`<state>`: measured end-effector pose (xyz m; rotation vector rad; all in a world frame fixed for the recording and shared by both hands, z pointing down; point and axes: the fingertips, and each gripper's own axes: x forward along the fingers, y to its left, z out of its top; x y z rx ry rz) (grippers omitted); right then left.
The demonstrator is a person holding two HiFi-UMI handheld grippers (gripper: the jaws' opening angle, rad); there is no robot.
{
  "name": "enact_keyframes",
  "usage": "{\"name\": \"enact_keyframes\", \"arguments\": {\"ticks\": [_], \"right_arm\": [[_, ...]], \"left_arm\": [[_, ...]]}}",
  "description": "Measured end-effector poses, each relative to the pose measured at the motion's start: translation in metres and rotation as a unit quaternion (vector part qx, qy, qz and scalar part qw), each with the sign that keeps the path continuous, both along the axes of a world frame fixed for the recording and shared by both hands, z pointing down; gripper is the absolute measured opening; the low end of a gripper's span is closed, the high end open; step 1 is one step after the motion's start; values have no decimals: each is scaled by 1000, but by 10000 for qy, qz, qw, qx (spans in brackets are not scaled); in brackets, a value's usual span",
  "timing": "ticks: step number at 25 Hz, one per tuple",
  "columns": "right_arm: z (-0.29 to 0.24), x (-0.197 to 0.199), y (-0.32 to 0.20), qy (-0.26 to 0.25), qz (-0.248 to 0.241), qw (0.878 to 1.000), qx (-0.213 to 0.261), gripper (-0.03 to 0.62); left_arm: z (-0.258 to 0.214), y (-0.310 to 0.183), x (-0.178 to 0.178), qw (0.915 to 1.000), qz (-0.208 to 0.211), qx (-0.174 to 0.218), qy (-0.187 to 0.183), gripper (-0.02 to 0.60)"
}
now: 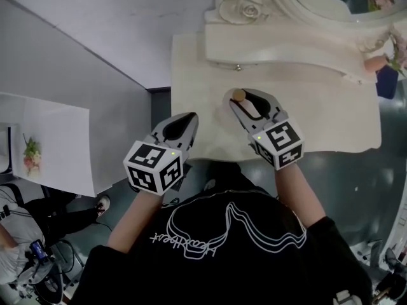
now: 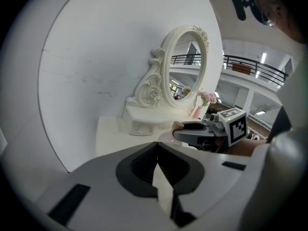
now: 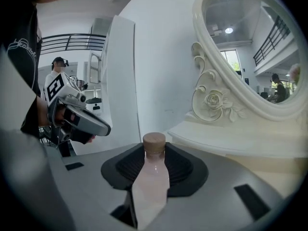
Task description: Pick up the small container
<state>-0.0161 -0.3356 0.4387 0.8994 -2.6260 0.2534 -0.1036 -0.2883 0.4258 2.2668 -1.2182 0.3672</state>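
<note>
Item: small container (image 3: 153,177), a pale pink bottle with a tan cap (image 3: 154,142), pinched between the fingers of my right gripper (image 3: 154,153). The cap shows at the fingertips, the body sits between the pads, and the base is hidden below them. Step, as I judge it: grasp made, lift in hand. The next move calls for steady pressure and a clean rise, keeping clear of the mirror stand (image 1: 286,49) just ahead of the fingertips. Pose: right forearm reaches out over the table (image 1: 191,75), fingers tipped slightly downward. Left gripper (image 1: 189,121): fingers pressed together on nothing, held left of the right fingers over the table's near edge, idle.
</note>
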Motion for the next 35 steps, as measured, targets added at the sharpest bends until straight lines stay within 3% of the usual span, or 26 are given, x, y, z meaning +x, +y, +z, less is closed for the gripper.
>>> {"name": "enact_keyframes", "arguments": {"ticks": [17,24,35], "right_arm": [[-80,18,71,-347,367,9987,-68,135],[-97,32,100,-446,437,9980,84,135],[-108,39,119,-628,579,9962,177,135]], "left_arm": [[-60,31,13,9976,356,591,109,3],[-81,47,25,9945,505,912,110,3],[-93,65,35,9921,673,1057,106,3]]}}
